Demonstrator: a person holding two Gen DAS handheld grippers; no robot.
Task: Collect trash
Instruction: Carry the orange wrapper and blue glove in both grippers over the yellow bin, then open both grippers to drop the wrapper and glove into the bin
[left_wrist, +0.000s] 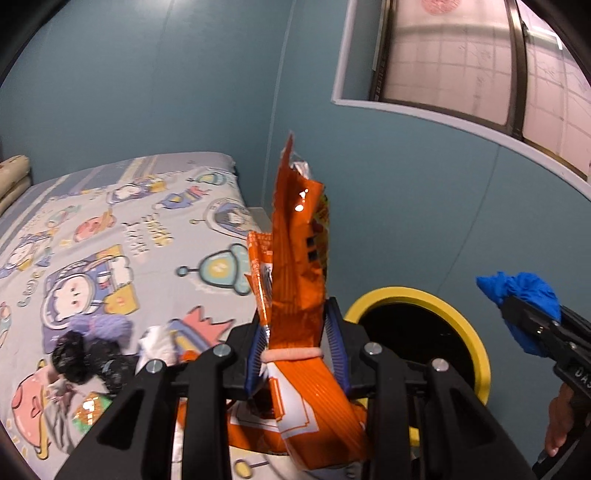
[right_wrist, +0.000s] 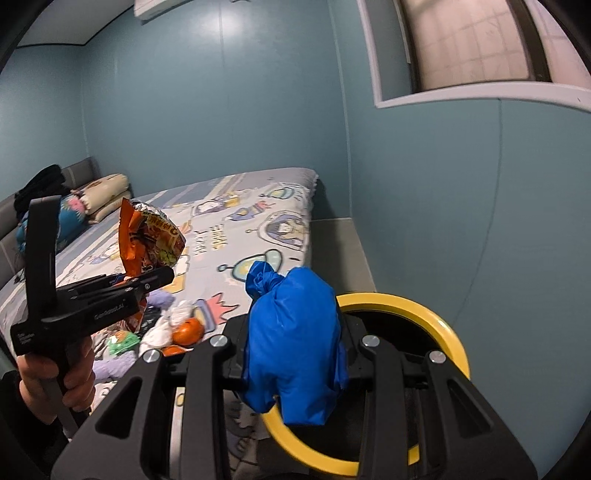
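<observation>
My left gripper (left_wrist: 297, 328) is shut on an orange snack bag (left_wrist: 297, 258) and holds it upright above the bed's edge, just left of the yellow-rimmed bin (left_wrist: 417, 295). In the right wrist view the left gripper (right_wrist: 155, 278) holds that bag (right_wrist: 147, 236) over the bed. My right gripper (right_wrist: 293, 339) is shut on a tied blue plastic bag (right_wrist: 295, 343), held above the bin's yellow rim (right_wrist: 424, 314). It shows at the right of the left wrist view (left_wrist: 524, 314) with the blue bag (left_wrist: 521, 295).
More litter lies on the cartoon-print bed sheet (left_wrist: 110, 236): a black bag (left_wrist: 85, 354), white tissue (left_wrist: 159, 347), a purple cloth (left_wrist: 107, 326), an orange fruit (right_wrist: 188, 330), a green wrapper (right_wrist: 122, 341). Blue walls and a window (left_wrist: 461, 55) stand close behind the bin.
</observation>
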